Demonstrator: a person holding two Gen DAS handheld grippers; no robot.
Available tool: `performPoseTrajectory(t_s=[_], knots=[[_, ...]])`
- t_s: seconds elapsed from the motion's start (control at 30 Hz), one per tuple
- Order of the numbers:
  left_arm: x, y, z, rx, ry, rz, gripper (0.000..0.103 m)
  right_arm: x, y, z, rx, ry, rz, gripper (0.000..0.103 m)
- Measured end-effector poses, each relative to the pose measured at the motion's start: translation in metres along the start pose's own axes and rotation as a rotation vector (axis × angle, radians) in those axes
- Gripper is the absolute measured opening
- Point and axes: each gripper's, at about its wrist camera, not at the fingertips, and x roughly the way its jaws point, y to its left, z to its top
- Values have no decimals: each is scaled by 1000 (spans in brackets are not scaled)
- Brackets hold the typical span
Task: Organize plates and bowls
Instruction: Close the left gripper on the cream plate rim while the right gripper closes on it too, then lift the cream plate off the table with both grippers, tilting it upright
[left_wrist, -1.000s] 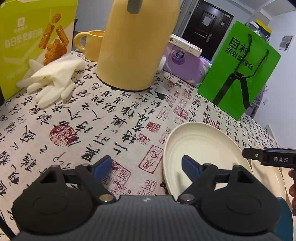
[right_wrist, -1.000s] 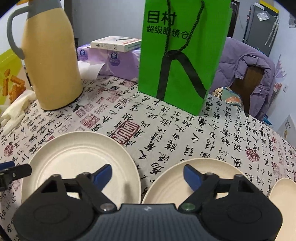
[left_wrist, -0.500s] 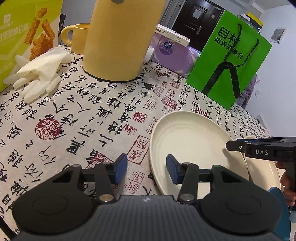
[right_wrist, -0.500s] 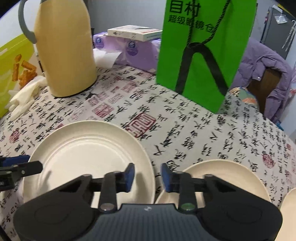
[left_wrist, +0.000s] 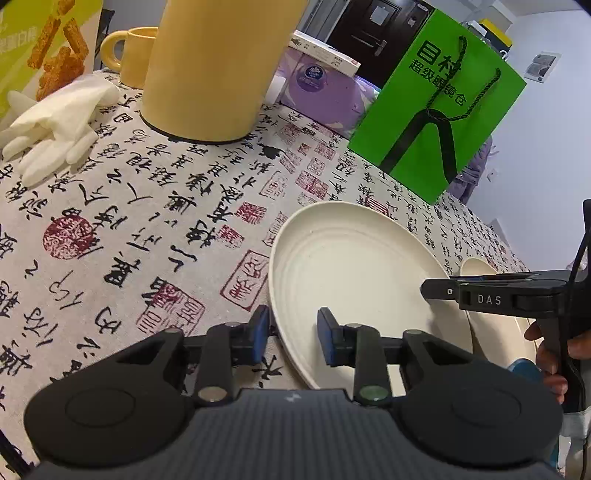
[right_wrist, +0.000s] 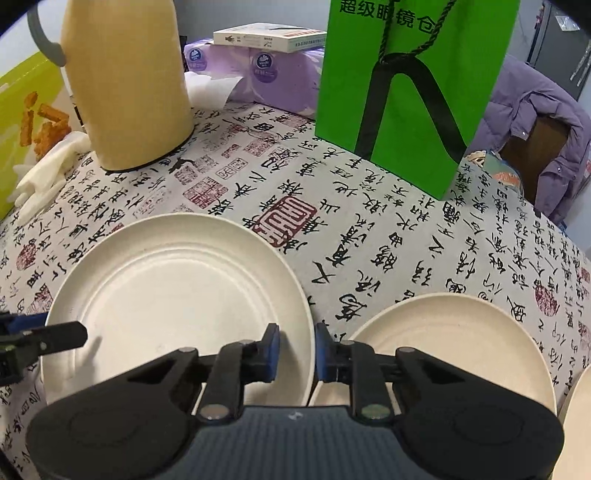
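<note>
- On the calligraphy-print tablecloth (left_wrist: 155, 206), toward its left, the left gripper (left_wrist: 291, 334) straddles the near left rim of the round cream ridged plate (left_wrist: 354, 273) — jaws just closing, rim between the blue pads, contact unclear.
- At centre, the right gripper (right_wrist: 295, 354) brackets that plate's right rim (right_wrist: 177, 291) — jaws likewise closing, narrow gap showing.
- Rightward, just beside, lies a second cream plate (right_wrist: 458, 339).
</note>
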Motion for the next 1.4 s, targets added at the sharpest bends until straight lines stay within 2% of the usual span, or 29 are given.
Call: performPoseTrajectory(t_s=[0.17, 0.37, 0.87, 1.4], knots=[[0, 4, 0, -32, 0, -5, 23, -2, 4, -1, 0, -11, -21, 19], [-3, 1, -1, -9, -24, 49, 22, -5, 5, -2, 12, -40, -11, 13], [-10, -1, 1, 0, -75, 101, 22, -23, 14, -1, 12, -136, 1, 8], [-32, 1, 4, -19, -156, 103, 22, -54, 25, -5, 13, -254, 4, 7]])
